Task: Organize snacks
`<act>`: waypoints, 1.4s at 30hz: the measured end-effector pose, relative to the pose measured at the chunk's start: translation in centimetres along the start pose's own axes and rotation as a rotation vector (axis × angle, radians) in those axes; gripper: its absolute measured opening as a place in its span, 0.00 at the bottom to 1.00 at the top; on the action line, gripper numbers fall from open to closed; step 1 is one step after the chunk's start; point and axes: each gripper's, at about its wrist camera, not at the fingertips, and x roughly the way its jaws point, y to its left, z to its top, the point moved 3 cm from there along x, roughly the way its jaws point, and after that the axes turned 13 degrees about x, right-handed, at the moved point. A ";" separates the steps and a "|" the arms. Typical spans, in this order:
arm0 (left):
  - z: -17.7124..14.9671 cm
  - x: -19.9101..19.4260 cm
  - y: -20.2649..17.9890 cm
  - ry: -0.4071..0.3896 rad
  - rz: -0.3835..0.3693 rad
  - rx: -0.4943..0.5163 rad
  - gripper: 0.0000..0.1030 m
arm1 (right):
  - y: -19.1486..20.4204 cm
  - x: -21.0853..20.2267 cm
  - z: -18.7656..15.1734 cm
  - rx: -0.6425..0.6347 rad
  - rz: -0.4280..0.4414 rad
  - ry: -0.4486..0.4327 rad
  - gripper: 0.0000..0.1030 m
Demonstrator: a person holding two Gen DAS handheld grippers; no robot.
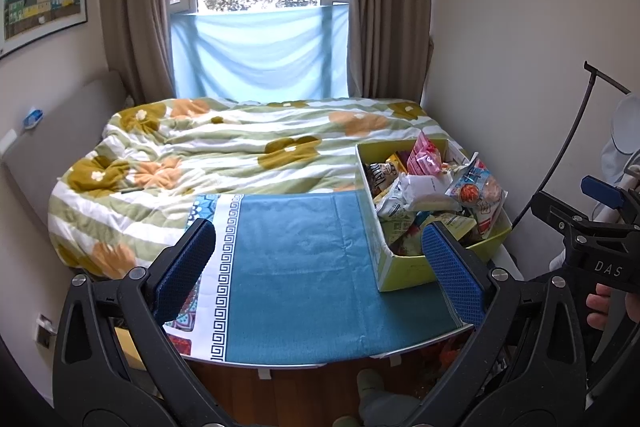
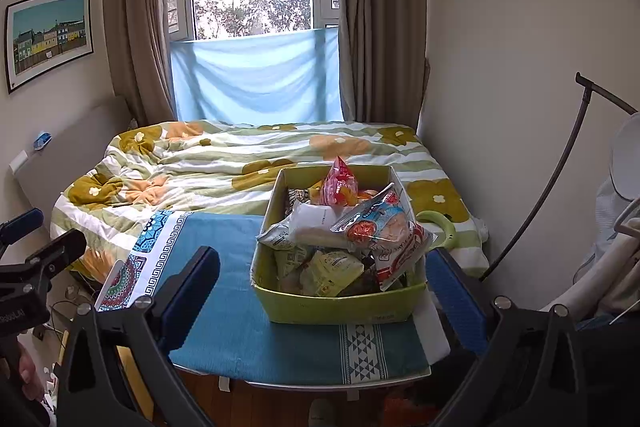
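A small table draped in a teal cloth stands at the foot of a bed with a green-and-orange floral quilt, its bare left half apparently left free for sorting. At its right end, a yellow-green cardboard box brims with crumpled snack packets. The left gripper and right gripper hover before it, both spread wide and holding nothing.

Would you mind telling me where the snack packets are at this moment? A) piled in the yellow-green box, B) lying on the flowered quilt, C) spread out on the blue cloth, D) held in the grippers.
A: the snack packets sit heaped inside the yellow-green box on the blue cloth, and both the left gripper and the right gripper are open and hold nothing.
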 end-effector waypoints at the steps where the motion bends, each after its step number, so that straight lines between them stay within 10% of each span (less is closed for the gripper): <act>1: 0.0 0.0 0.1 -0.001 0.000 -0.001 0.99 | 0.0 0.1 0.0 -0.001 -0.001 0.000 0.99; 42: -0.4 0.1 0.4 -0.012 0.030 -0.020 0.99 | 1.2 1.0 0.2 -0.002 0.007 0.008 0.99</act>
